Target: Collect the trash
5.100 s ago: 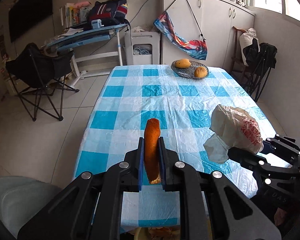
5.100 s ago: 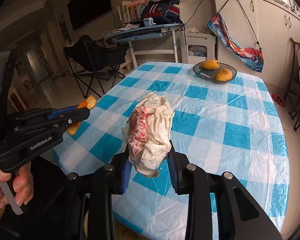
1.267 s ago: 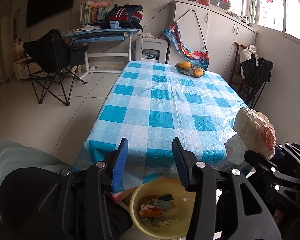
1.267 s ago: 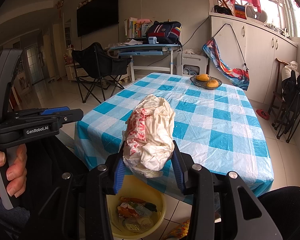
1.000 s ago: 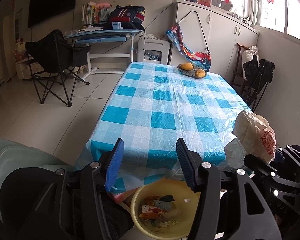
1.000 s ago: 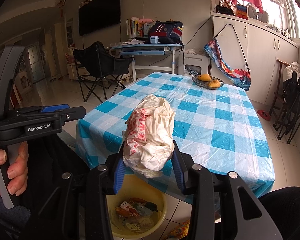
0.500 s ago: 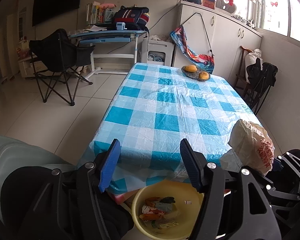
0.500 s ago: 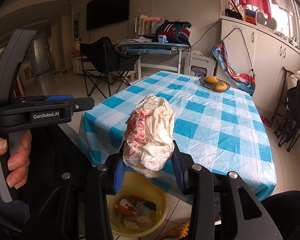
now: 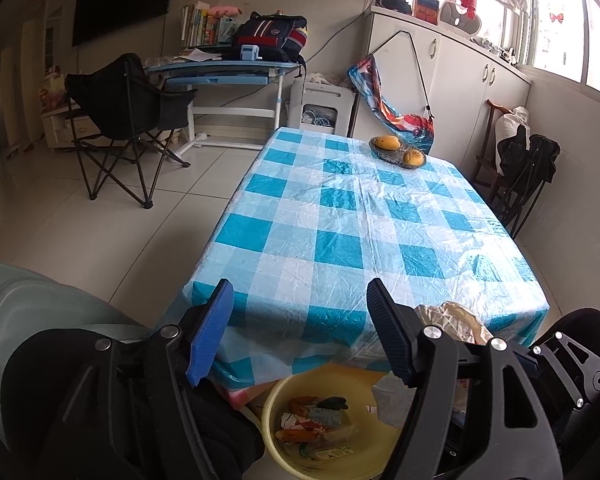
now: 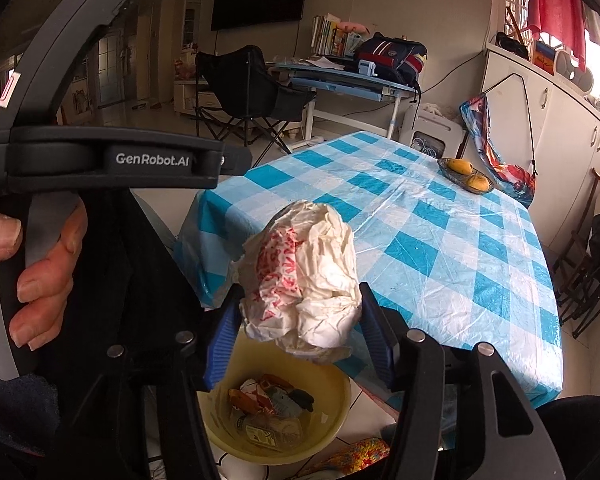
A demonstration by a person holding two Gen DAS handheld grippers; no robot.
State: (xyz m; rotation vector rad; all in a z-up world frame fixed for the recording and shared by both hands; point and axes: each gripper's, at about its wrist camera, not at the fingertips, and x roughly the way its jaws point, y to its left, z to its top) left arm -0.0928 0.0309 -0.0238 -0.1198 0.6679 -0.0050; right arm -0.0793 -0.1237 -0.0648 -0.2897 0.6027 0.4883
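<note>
A crumpled white plastic bag [image 10: 304, 276] with red print sits between the blue pads of my right gripper [image 10: 298, 332]. Its jaws are opening while both pads still touch the bag, which hangs above the yellow bin [image 10: 334, 408]. The bin stands on the floor at the table's near edge and holds several wrappers and scraps. My left gripper [image 9: 300, 332] is empty, its jaws opening wide above the same bin [image 9: 272, 404]. In the left wrist view the bag [image 9: 456, 320] peeks out behind the right finger. A hand [image 10: 40, 272] holds the left gripper [image 10: 236, 160] at the left of the right wrist view.
The table with a blue-and-white checked cloth [image 9: 360, 216] fills the middle, with a basket of mangoes [image 9: 398, 150] at its far end. A black folding chair [image 9: 128, 108] and a desk stand far left. A colourful knitted item [image 10: 352, 456] lies on the floor beside the bin.
My right gripper has shifted left over the bin and rolled, and its jaws have widened around the bag, which has puffed out. The left jaws have spread further apart.
</note>
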